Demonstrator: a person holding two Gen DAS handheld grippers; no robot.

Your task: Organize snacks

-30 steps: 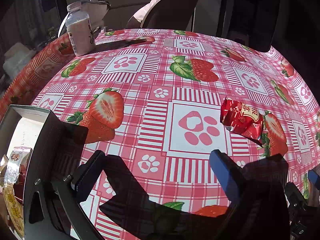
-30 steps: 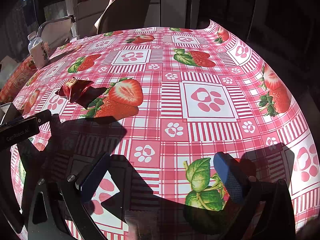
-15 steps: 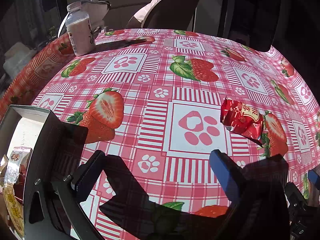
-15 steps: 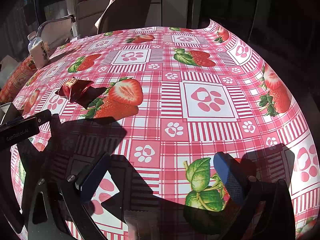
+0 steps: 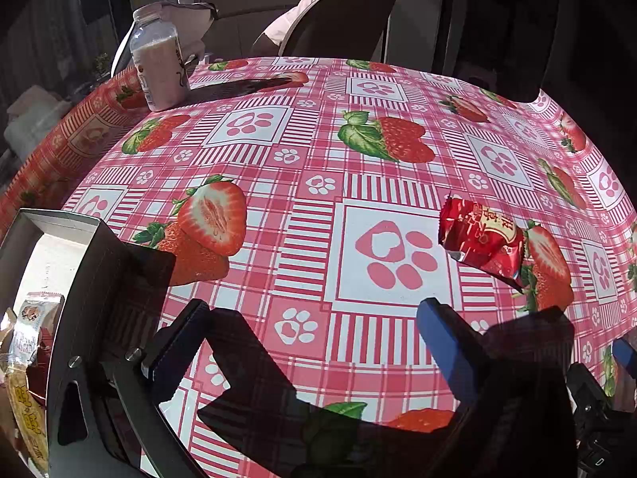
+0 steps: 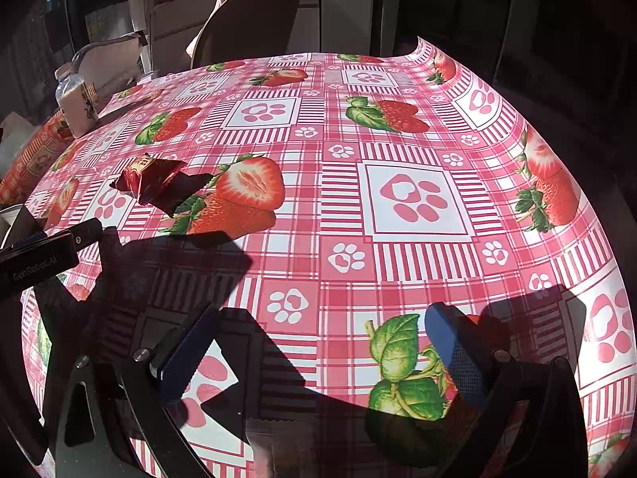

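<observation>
Cardboard box (image 5: 85, 247) at the far left holds packaged snacks (image 5: 30, 326). Beside it the left claw (image 5: 314, 332) hovers with fingers spread apart, empty. A red snack packet (image 5: 481, 241) lies on the strawberry-print surface (image 5: 302, 151) ahead to its right. Further right, the right claw (image 6: 322, 338) also gapes wide, empty.

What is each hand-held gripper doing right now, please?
Left hand-held gripper: open, holding nothing, above the tablecloth.
Right hand-held gripper: open, holding nothing, above the tablecloth.
</observation>
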